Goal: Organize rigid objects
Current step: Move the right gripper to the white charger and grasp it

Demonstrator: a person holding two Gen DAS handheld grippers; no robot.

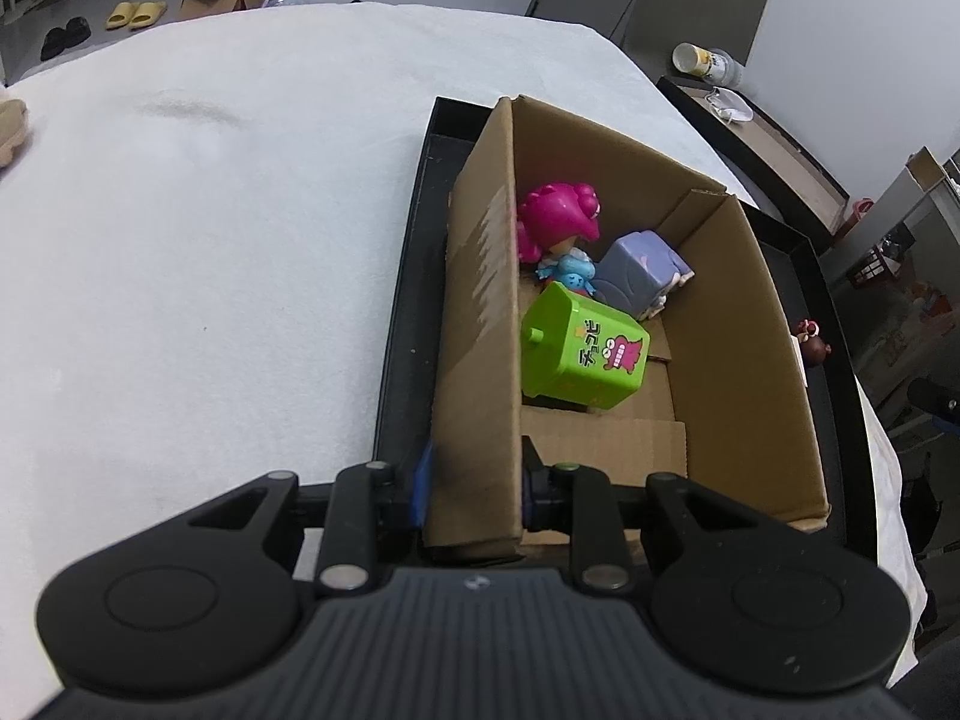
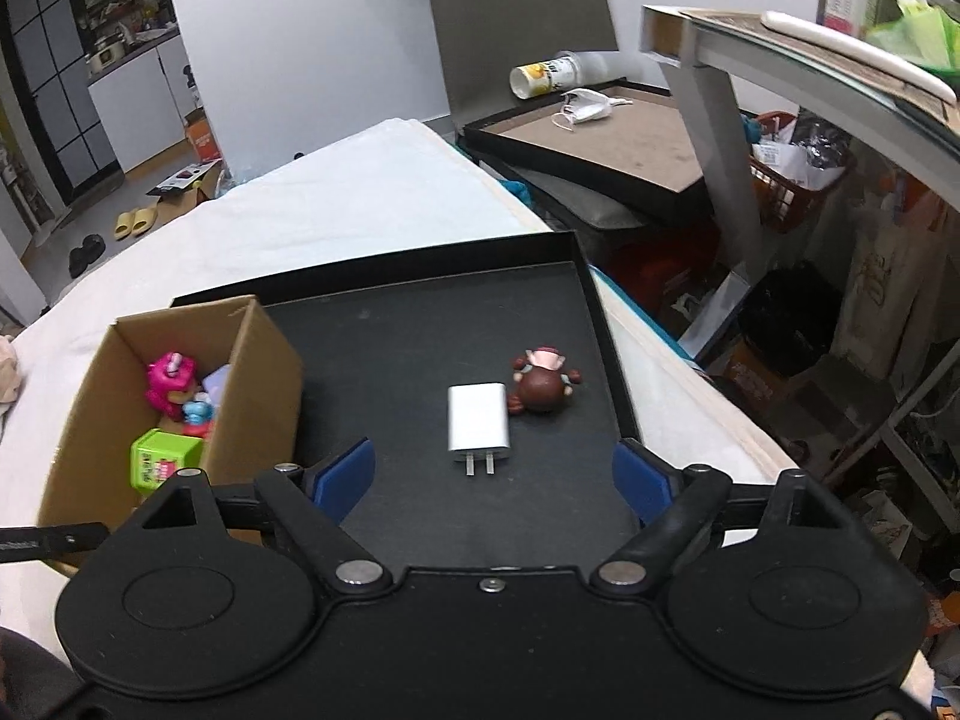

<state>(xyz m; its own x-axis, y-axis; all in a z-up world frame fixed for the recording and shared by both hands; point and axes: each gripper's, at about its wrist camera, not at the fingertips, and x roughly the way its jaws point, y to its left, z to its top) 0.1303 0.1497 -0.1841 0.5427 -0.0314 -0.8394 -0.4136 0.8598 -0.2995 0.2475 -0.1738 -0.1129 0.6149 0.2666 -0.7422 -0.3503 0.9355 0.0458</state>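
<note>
Three toys already lie inside the cardboard box (image 1: pixel 708 312), whose wall the left gripper (image 1: pixel 474 480) clamps. Beside the box, the white charger (image 2: pixel 478 417) and brown figurine (image 2: pixel 543 387) remain; the right gripper (image 2: pixel 492 474) gapes wide.

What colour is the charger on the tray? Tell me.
White, with metal prongs; the charger shows best in the right wrist view.
</note>
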